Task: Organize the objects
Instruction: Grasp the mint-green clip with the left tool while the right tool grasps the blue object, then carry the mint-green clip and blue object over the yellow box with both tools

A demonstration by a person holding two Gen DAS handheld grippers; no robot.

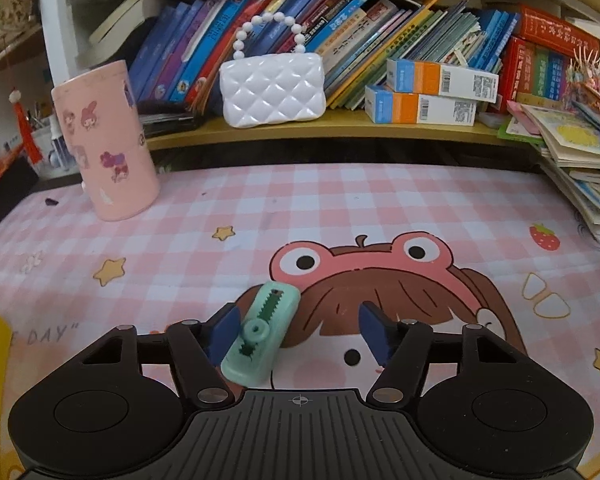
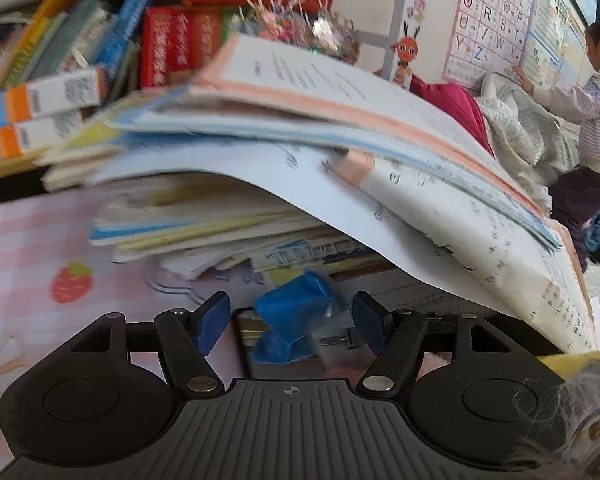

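The mint-green gadget (image 1: 262, 338), a small rounded block with a darker green toothed strip and a little wheel on its top face, lies tilted on the desk mat (image 1: 340, 208) between the two blue pads of my left gripper (image 1: 300, 332). It sits hard against the left pad, apparently touching it, while the right pad stands well clear of it, so the jaws are spread and nothing is pinched. The mat under it is pink-and-white check with a cartoon girl in a frog hat, stars and a strawberry. Farther back on the mat, to the left, stands a pink cylindrical container (image 1: 108, 140) with cartoon stickers. Behind it runs a wooden shelf (image 1: 340, 128) carrying a white quilted toy handbag (image 1: 274, 90) with a bead handle, a leaning row of books (image 1: 340, 40) and two blue-and-orange boxes (image 1: 432, 88) stacked one on the other. My right gripper (image 2: 294, 326) also has its jaws apart; between the pads, touching neither, is a blurred blue wrapped object (image 2: 296, 316) lying on what looks like a dark, glossy flat item, though I cannot tell what either is. Just beyond it a sagging pile of papers and workbooks (image 2: 300, 140) overhangs the mat. At the far right a person (image 2: 596, 100) in a striped top reaches to an alphabet chart (image 2: 496, 16) on the wall.
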